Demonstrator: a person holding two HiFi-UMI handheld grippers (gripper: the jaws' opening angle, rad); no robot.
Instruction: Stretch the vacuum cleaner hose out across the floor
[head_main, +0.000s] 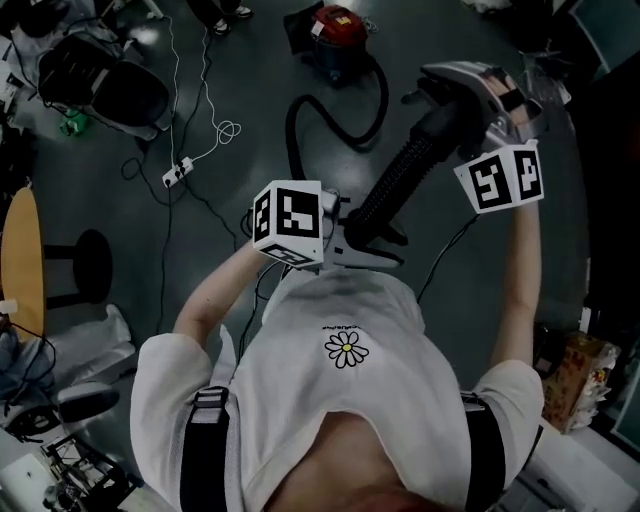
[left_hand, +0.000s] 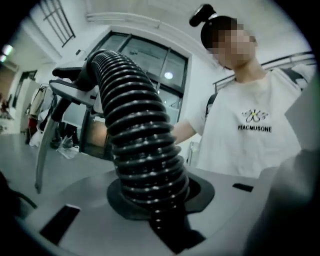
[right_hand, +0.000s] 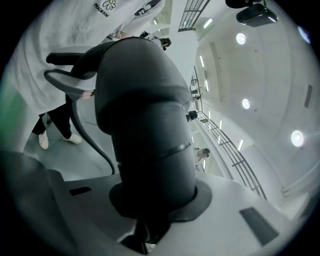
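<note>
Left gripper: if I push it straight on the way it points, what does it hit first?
The ribbed vacuum hose, clamped between the left gripper's jaws. Beyond it, probably the right gripper on the hose's far end, though depth is unclear.

Hose (head_main: 398, 178) is noted black, ribbed with glossy rings. Vacuum cleaner (head_main: 337, 32) is marked red and black. Black-and-white square markers are shown on left gripper (head_main: 372, 238) and right gripper (head_main: 432, 105). T-shirt (head_main: 300, 400) is logged white, with a white-and-yellow daisy print (head_main: 347, 349). Floor (head_main: 260, 60) is tagged dark grey.
</note>
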